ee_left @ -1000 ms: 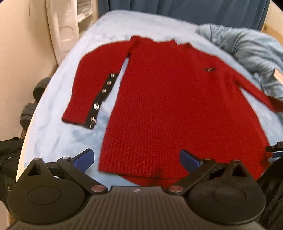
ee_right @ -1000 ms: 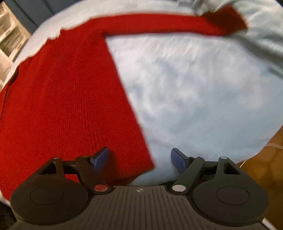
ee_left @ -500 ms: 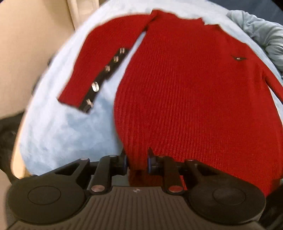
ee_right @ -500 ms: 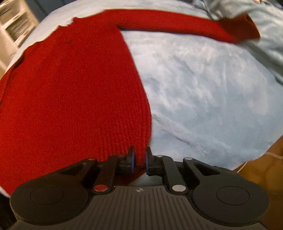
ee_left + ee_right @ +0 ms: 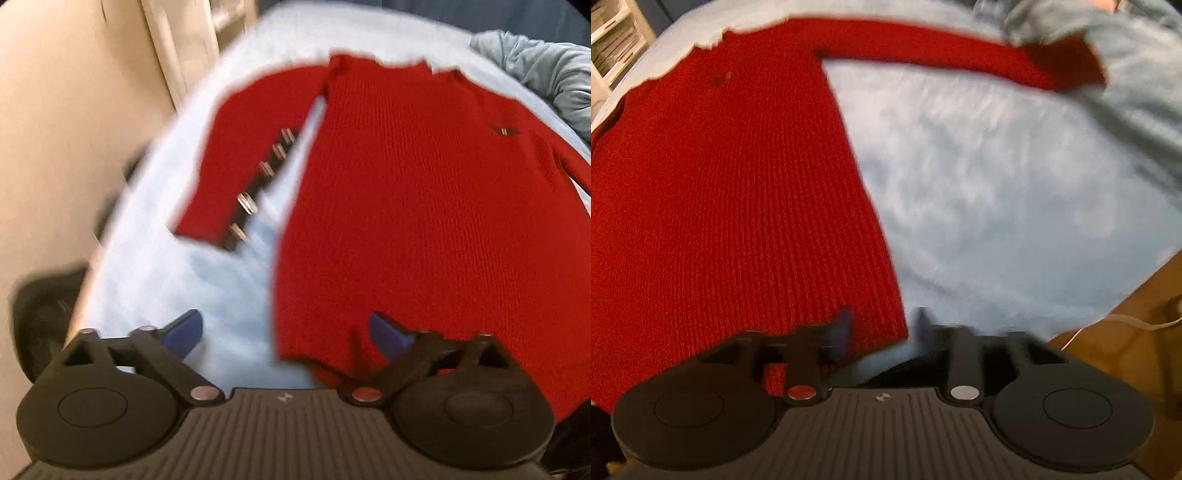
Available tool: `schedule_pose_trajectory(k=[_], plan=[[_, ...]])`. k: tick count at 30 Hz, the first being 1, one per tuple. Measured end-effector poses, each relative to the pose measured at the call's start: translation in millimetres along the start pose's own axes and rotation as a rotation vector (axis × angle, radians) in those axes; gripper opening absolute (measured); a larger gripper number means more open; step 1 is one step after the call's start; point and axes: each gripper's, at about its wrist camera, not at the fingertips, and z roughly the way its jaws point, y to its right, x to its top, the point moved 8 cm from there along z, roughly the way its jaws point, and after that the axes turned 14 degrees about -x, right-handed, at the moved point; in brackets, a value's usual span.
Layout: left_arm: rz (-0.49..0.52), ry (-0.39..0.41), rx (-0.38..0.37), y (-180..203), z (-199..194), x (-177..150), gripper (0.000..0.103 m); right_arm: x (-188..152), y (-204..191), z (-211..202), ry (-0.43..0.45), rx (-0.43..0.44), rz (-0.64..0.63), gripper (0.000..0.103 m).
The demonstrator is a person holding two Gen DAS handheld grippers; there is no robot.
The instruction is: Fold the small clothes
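A red knit sweater dress (image 5: 424, 206) lies flat on a light blue bed cover (image 5: 155, 280), neck far from me, hem near me. Its left sleeve (image 5: 236, 155) has a dark cuff strip with metal buttons. My left gripper (image 5: 286, 330) is open, fingers either side of the hem's left corner. In the right wrist view the dress (image 5: 731, 206) fills the left, its right sleeve (image 5: 960, 55) stretched out to the right. My right gripper (image 5: 882, 328) is open, jaws straddling the hem's right corner.
A crumpled grey-blue garment (image 5: 546, 74) lies at the far right of the bed, and shows in the right wrist view (image 5: 1137, 55). A beige wall (image 5: 66, 129) and a dark object (image 5: 40, 317) flank the left edge. Wooden floor and a white cable (image 5: 1126, 321) lie right.
Half a second ago both grippers were shut on the hem corners; now both have opened and let the hem go. Both views are blurred by motion.
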Motion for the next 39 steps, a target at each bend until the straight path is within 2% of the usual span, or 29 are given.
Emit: schedule_pose_trajectory(k=[3,5,8,10,11,14,17,18,19,20,21,24,26,28,29,30,31,33,36,39], plan=[[0.068,0.033,0.056,-17.8,-5.0,15.6,0.1,3.8,-3.2,-31.4,0.101,0.01,-0.035,0.06],[0.101,0.024,0.089,-32.1,4.3,28.7,0.099,2.3,-6.4,-46.1,0.112,0.026,-0.03,0.06],[0.168,-0.013,0.084,-49.3,28.6,51.6,0.078,-0.7,-14.1,-56.5,0.101,0.041,-0.023,0.06],[0.197,-0.098,0.083,-64.4,55.6,63.9,0.062,-1.9,-24.0,-62.1,0.094,0.05,-0.035,0.06],[0.207,-0.147,0.079,-68.5,67.0,67.9,0.059,-3.8,-30.7,-65.5,0.093,0.052,-0.045,0.06],[0.22,-0.246,-0.002,-72.5,89.1,75.3,0.059,-5.1,-48.5,-71.0,0.088,0.051,-0.082,0.06],[0.259,-0.313,-0.05,-72.0,92.8,82.7,0.06,-7.3,-63.1,-78.8,0.083,0.05,-0.109,0.06],[0.26,-0.332,-0.077,-74.4,93.4,85.8,0.063,-7.4,-66.3,-80.3,0.083,0.048,-0.118,0.06],[0.26,-0.345,-0.113,-74.4,91.7,87.9,0.079,-7.2,-70.0,-81.6,0.084,0.047,-0.13,0.06],[0.256,-0.353,-0.151,-73.8,89.2,90.0,0.088,-7.1,-73.9,-82.3,0.085,0.044,-0.143,0.06],[0.262,-0.343,-0.173,-71.7,86.7,92.1,0.092,-6.6,-76.3,-82.6,0.087,0.041,-0.156,0.06],[0.315,-0.316,-0.187,-64.8,82.9,95.5,0.092,-5.7,-83.8,-83.5,0.094,0.04,-0.182,0.06],[0.346,-0.328,-0.152,-61.8,92.8,92.6,0.092,-7.2,-87.7,-85.0,0.093,0.048,-0.191,0.06],[0.386,-0.349,-0.048,-62.0,110.4,83.0,0.07,-9.9,-91.0,-85.9,0.089,0.049,-0.204,0.06],[0.375,-0.353,0.0,-65.0,116.7,83.2,0.069,-10.1,-91.4,-86.5,0.089,0.045,-0.209,0.06],[0.307,-0.335,0.002,-65.5,114.5,89.5,0.053,-10.6,-90.1,-87.2,0.091,0.039,-0.211,0.06],[0.229,-0.324,-0.005,-71.2,110.7,95.6,0.023,-11.0,-88.2,-88.5,0.093,0.033,-0.209,0.06],[0.117,-0.324,-0.049,-82.0,99.2,107.8,0.01,-11.1,-83.4,-92.1,0.099,0.032,-0.198,0.06],[0.003,-0.267,-0.133,-99.3,62.7,140.4,0.01,-11.0,-73.0,-93.2,0.101,0.022,-0.185,0.06],[-0.17,-0.141,-0.218,-131.1,10.2,196.4,0.01,-8.8,-65.9,-93.4,0.104,0.021,-0.155,0.06]])
